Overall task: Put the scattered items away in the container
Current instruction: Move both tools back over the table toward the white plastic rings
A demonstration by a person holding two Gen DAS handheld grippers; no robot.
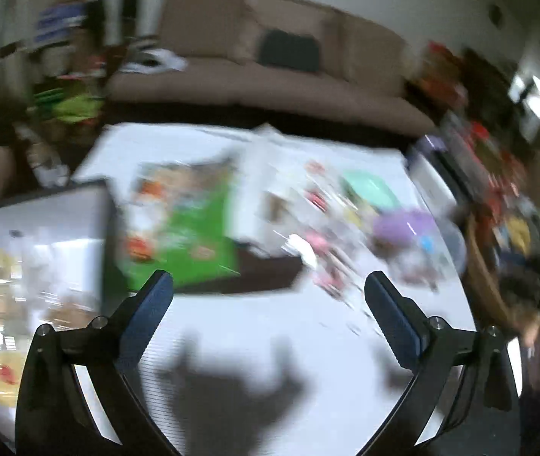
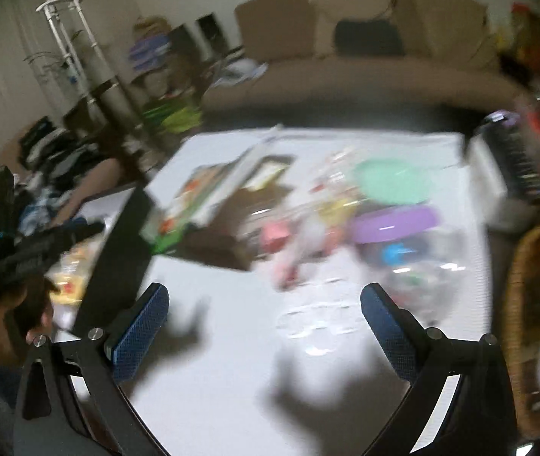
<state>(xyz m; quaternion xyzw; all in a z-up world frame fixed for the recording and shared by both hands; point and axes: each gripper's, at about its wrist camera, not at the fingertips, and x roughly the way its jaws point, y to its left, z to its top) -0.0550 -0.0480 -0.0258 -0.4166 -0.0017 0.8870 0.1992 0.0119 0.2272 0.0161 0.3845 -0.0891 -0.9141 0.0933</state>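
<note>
A: Across the white tabletop [image 2: 232, 361], far half: big green-covered book [image 2: 190, 197] by the left edge, mint lid [image 2: 391, 180] and purple lid [image 2: 395, 222] toward the right edge, pink bits [image 2: 289, 243] in between. Too blurred to pick out the container.

B: Grippers?

A: Left gripper [image 1: 268, 290] and right gripper [image 2: 264, 300] both spread wide, nothing between the fingers. Clutter lies ahead of both; the right one looks nearer the lids.

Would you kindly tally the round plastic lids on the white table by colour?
Mint-green lid: 1
Purple lid: 1
Total: 2
The smaller items beside them are too blurred to count.
</note>
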